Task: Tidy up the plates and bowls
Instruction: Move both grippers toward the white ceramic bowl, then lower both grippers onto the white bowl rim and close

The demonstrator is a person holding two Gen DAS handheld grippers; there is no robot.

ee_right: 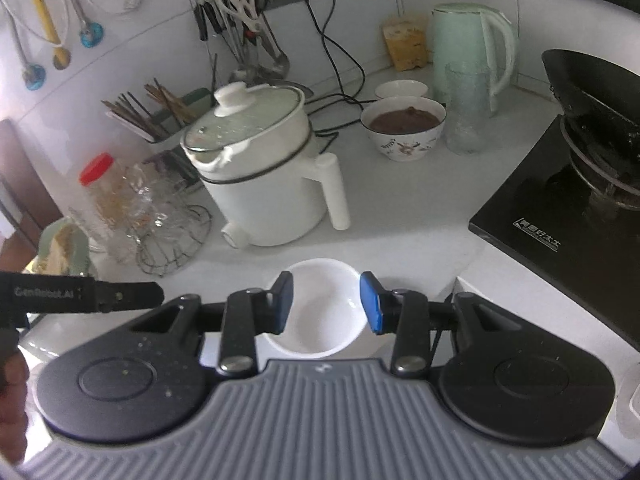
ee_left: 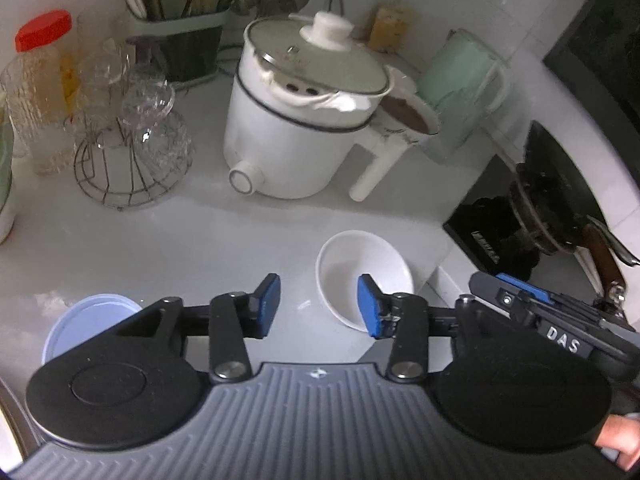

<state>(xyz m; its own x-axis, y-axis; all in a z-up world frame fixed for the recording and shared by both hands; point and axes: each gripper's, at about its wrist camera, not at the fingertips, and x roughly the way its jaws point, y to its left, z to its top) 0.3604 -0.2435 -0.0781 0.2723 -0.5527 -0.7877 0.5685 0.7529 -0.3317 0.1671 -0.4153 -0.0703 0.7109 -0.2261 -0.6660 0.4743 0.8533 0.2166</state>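
An empty white bowl [ee_right: 320, 312] stands on the white worktop [ee_left: 180, 240], in front of the electric cooking pot [ee_right: 260, 172]. The right claw [ee_right: 326, 306] hangs over it, half open, gripping nothing. The left claw [ee_left: 318, 306], beside the bowl, is open and empty.

Both my wrist cameras look steeply down and forward over their jaws, close above the tabletop [ee_left: 200, 240]. Both views share the white bowl [ee_left: 360, 268] [ee_right: 320, 308], electric pot [ee_left: 296, 128] [ee_right: 260, 168] and stove corner [ee_left: 492, 216] [ee_right: 560, 208].
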